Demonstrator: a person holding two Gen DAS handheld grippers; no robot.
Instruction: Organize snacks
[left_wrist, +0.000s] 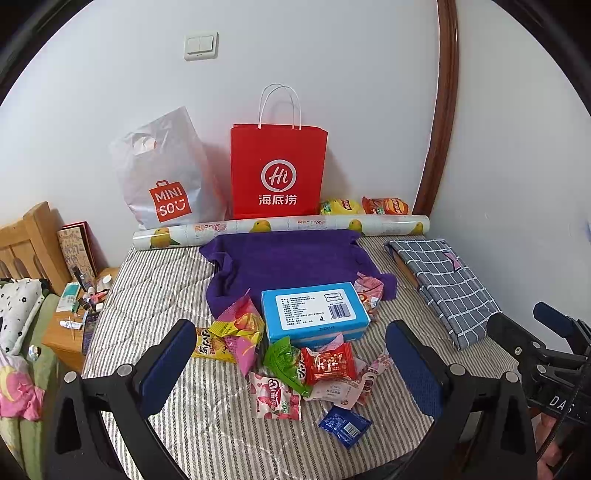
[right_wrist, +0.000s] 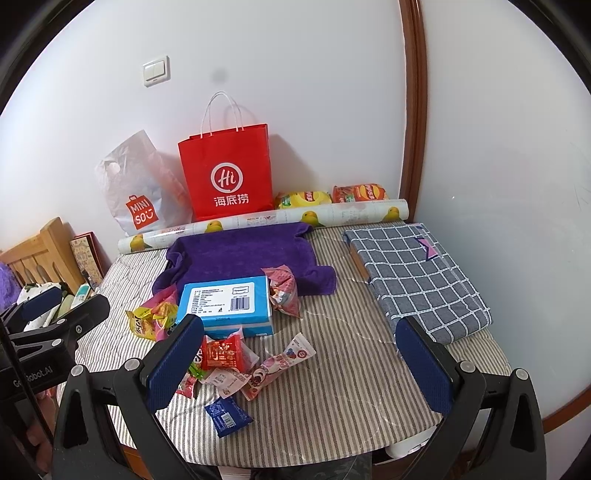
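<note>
just ahead of left gripper (left_wrist: 291, 363), snack packets (left_wrist: 328, 363)

Left tongs (left_wrist: 291, 365) spread wide, empty; right tongs (right_wrist: 299, 363) likewise, side by side.

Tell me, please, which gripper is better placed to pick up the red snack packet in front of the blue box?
Probably left. The red packet lies centred between the open left gripper fingers. The right gripper is open too, but there the packet sits beside its left finger.
</note>
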